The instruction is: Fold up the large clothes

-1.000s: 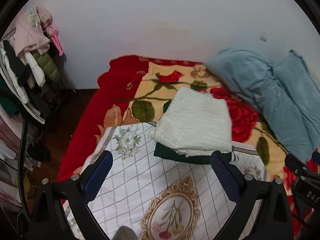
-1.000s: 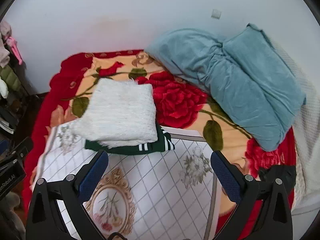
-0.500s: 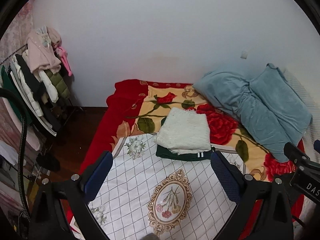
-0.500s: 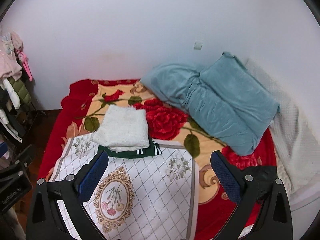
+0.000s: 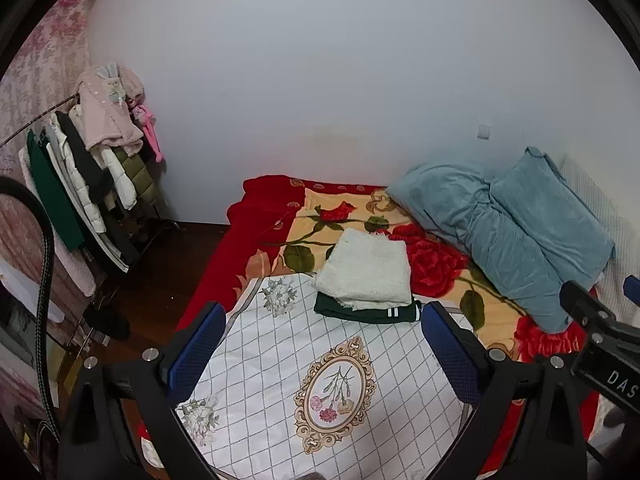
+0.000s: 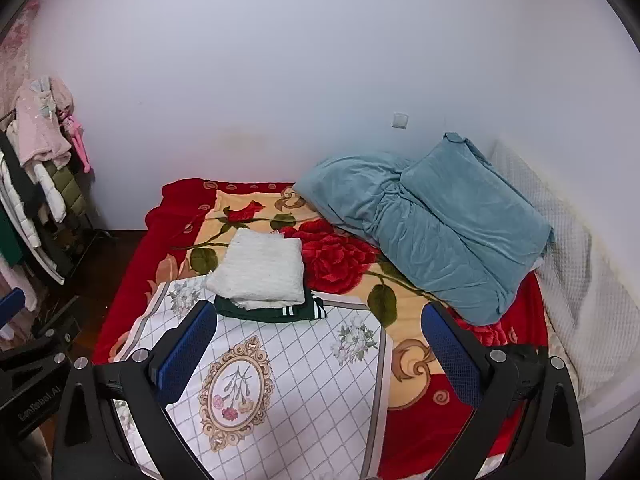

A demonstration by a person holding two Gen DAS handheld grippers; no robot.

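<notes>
Two folded clothes [image 5: 366, 272], rose blanket [image 6: 340, 256], white wall [image 6: 320, 60]

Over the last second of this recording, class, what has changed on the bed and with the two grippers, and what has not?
Both the left gripper and the right gripper have drawn back and up from the bed, so the folded pile looks smaller. Both stayed open and empty. The white sweater still lies on the dark green garment, and the blue quilt is unmoved.

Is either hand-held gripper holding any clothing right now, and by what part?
Nothing is held. The left hand-held gripper and right hand-held gripper are both open, above the bed.
</notes>
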